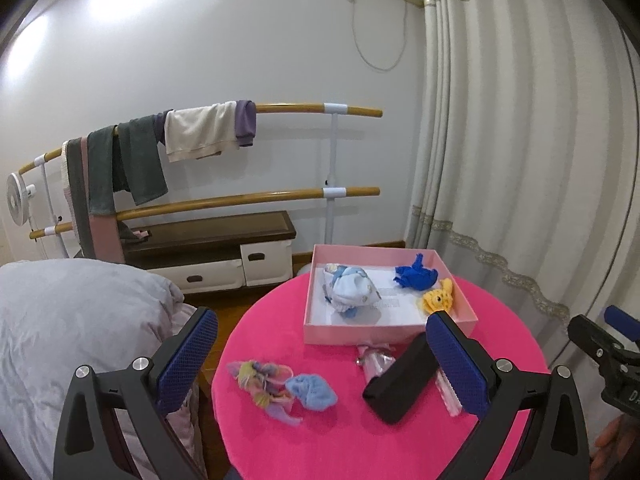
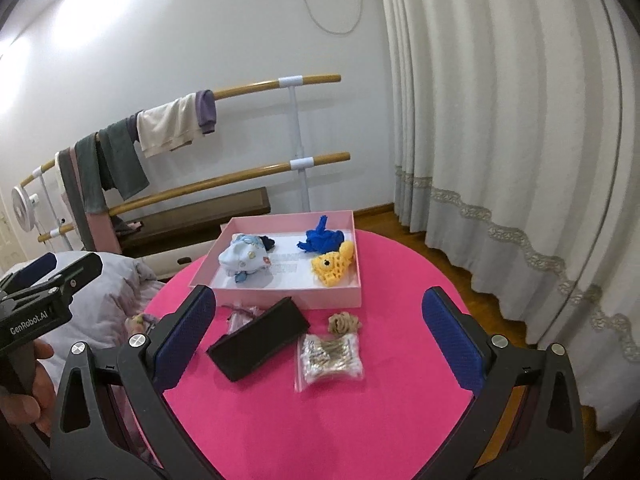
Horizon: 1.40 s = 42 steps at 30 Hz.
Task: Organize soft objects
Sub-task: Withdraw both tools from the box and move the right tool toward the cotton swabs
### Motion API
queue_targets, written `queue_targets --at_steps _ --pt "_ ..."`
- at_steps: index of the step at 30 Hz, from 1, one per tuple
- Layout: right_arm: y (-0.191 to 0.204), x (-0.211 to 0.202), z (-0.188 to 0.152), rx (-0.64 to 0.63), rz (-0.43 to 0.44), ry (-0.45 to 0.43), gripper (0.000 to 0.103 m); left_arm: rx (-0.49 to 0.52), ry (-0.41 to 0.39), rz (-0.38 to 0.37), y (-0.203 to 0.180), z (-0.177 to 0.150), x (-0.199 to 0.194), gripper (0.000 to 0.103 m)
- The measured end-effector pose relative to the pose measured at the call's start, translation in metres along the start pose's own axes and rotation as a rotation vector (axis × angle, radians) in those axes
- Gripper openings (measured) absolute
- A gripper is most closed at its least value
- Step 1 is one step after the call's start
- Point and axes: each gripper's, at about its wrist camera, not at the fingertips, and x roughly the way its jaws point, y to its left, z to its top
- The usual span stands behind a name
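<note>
While both grippers hover with fingers spread wide and empty, left gripper (image 1: 320,356) at lower frame, right gripper (image 2: 320,336) likewise, the pink box (image 1: 340,336) holds a yellow crocheted fish (image 1: 438,300). A light blue sock (image 1: 312,390) lies on the bench (image 1: 320,440), lower centre.

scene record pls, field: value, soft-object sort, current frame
surface: round pink table
bin: pink box
in_box: pale blue cloth bundle; blue knit toy; yellow knit fish
outside_soft: multicolour cloth; light blue cloth
outside_other: black case; clear packet
left gripper: open, empty
right gripper: open, empty
</note>
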Motion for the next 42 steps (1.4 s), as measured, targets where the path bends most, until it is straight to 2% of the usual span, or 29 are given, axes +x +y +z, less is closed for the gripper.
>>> queue_targets --at_steps 10,21,34,42 --pt "0.01 -0.022 -0.006 -0.015 0.01 -0.025 0.103 0.014 -0.011 0.004 0.0 -0.022 -0.052 0.103" --pt "0.013 -0.028 -0.008 -0.027 0.02 -0.029 0.103 0.012 -0.001 0.003 0.0 -0.02 -0.07 0.103" --pt "0.012 -0.022 -0.008 -0.028 0.01 -0.018 0.103 0.007 0.007 0.018 0.003 -0.018 -0.066 0.103" --pt "-0.004 0.005 -0.015 -0.008 -0.006 0.044 0.103 -0.01 0.081 0.056 0.019 -0.033 -0.04 0.103"
